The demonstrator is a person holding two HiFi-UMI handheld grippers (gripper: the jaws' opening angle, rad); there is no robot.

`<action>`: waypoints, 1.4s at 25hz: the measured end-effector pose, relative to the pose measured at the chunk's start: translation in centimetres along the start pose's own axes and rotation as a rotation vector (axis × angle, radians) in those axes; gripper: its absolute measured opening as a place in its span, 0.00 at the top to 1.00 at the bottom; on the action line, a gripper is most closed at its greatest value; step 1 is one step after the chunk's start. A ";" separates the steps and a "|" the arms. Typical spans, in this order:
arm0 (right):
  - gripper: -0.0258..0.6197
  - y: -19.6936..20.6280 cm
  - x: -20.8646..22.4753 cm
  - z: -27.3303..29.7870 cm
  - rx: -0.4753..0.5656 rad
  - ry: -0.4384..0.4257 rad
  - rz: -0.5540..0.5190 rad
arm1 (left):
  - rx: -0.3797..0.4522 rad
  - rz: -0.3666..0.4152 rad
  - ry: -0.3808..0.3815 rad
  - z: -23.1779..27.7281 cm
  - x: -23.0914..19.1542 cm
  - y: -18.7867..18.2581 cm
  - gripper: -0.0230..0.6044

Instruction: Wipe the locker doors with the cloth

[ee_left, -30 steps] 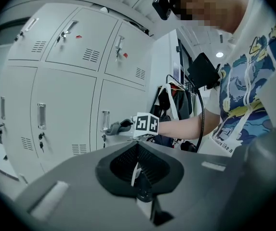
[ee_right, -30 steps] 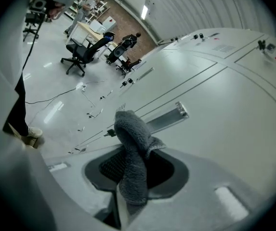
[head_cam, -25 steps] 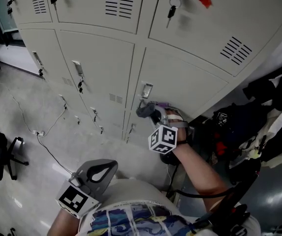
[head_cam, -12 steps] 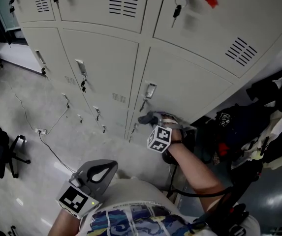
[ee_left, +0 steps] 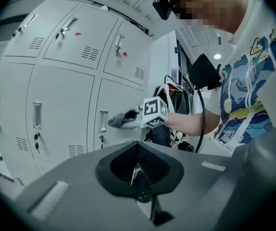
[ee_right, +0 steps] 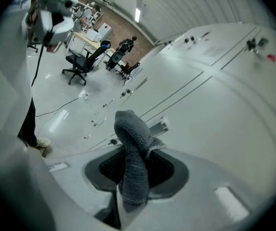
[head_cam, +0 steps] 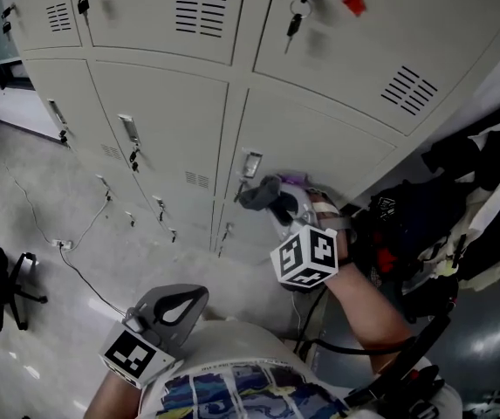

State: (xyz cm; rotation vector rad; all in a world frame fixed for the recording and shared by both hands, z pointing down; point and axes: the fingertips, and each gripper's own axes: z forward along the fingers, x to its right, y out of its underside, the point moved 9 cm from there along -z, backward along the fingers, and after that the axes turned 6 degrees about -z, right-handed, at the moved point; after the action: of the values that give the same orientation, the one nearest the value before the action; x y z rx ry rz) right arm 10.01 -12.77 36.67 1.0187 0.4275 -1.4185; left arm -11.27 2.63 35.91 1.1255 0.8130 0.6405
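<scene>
Grey cloth (ee_right: 130,143), pinched tight in the right gripper (ee_right: 128,201), is at the lower locker door (head_cam: 319,142) right beside its metal handle (head_cam: 250,163), so it could catch there and slip out, while the left gripper (ee_left: 138,179) hangs low, closed on nothing.

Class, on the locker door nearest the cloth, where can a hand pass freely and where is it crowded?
Free: the door's bare panel between handle and dark clothes. Crowded: by the handle, where the right gripper holds the cloth.
</scene>
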 end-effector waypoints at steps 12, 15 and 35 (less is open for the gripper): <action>0.79 -6.1 11.3 -7.1 0.079 0.331 -0.109 | 0.013 0.018 0.055 1.1 0.5 -0.3 0.96; 0.79 -5.6 11.0 -5.0 0.057 0.315 -0.125 | 0.018 0.011 0.037 0.7 0.3 -0.2 0.96; 0.79 0.1 -1.4 5.8 -0.053 0.001 -0.070 | 0.012 -0.015 -0.029 -0.6 -1.2 0.2 0.96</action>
State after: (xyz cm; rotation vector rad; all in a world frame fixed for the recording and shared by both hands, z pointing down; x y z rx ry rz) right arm 8.04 -16.48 40.89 0.9702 0.5030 -1.4613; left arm -12.45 2.04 36.31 1.1356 0.8009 0.6063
